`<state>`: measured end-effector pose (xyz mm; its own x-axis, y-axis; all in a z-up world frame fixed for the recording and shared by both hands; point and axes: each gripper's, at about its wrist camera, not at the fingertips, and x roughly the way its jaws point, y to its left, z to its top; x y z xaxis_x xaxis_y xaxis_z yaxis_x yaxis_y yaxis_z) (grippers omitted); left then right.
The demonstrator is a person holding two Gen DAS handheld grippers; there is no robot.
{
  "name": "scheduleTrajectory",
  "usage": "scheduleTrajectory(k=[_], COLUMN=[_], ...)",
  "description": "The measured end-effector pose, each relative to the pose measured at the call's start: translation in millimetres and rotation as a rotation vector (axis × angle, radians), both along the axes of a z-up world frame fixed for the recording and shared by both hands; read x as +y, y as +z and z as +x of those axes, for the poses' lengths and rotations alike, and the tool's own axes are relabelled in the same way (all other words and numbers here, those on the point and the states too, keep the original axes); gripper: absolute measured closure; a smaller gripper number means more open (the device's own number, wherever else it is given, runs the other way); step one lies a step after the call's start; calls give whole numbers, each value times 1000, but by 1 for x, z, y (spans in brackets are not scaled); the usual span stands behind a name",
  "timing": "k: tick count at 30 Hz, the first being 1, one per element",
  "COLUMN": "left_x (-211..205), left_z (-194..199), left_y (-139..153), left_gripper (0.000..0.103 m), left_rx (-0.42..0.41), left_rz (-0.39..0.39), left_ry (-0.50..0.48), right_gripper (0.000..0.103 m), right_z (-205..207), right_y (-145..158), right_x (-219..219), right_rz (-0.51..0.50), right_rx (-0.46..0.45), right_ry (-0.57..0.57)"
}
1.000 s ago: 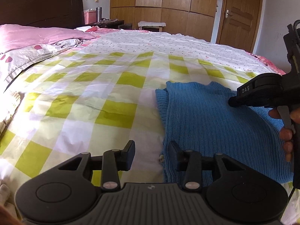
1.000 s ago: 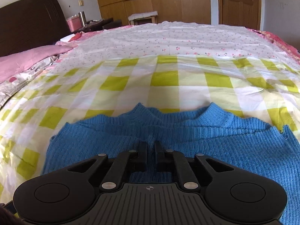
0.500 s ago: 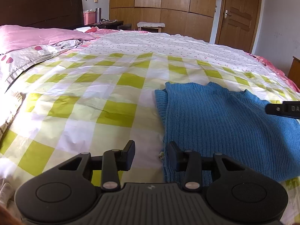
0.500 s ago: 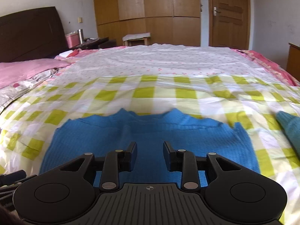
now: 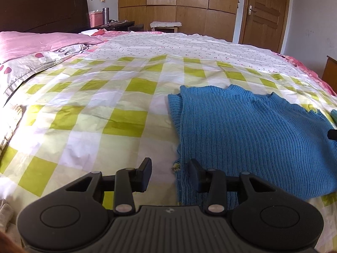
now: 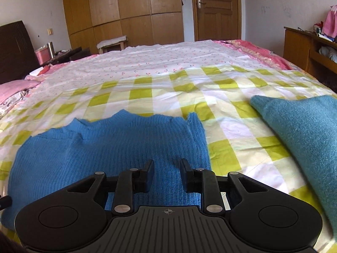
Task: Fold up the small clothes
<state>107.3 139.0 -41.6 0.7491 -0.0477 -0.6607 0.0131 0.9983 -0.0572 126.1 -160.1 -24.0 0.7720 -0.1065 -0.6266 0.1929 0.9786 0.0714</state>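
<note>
One bed (image 5: pixel 126 97) under a green-and-white checked sheet fills both views, stretching ahead of both pairs of fingers to a floral cover and one brown wardrobe (image 6: pixel 126 10) beyond. One blue knitted sweater (image 5: pixel 242 137), folded flat with its neckline on the far side, lies on the sheet. In the left wrist view it spreads ahead and to the right of the left gripper (image 5: pixel 170 174), whose right-hand finger hangs over the sweater's near left edge while the other stands over bare sheet; the jaws are parted with nothing pinched between them. In the right wrist view the right gripper (image 6: pixel 166 176) hangs over the sweater's near right part, the knit showing in the gap between its fingers; the jaws have just been closing a little, yet stand apart and grip nothing. One teal garment (image 6: pixel 305 139) lies to the right of those fingers, apart from the sweater. One pink pillow (image 5: pixel 42 42) lies far left of the left fingers.
</note>
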Motion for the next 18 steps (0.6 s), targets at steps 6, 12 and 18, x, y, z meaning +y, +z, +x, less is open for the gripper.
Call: scheduleTrajectory(k=[6, 12, 18], left_x=[0, -1, -5], left_z=[0, -4, -6], left_y=[-2, 1, 1], left_gripper=[58, 58, 58], left_rx=[11, 0, 4], left_rz=[8, 15, 16], left_ry=[-8, -6, 1], right_gripper=[77, 73, 73], right_z=[3, -5, -12], right_y=[-8, -5, -4], right_x=[-2, -4, -16], right_rz=[-2, -9, 47], right_rx=[68, 58, 49], right_ry=[-15, -2, -9])
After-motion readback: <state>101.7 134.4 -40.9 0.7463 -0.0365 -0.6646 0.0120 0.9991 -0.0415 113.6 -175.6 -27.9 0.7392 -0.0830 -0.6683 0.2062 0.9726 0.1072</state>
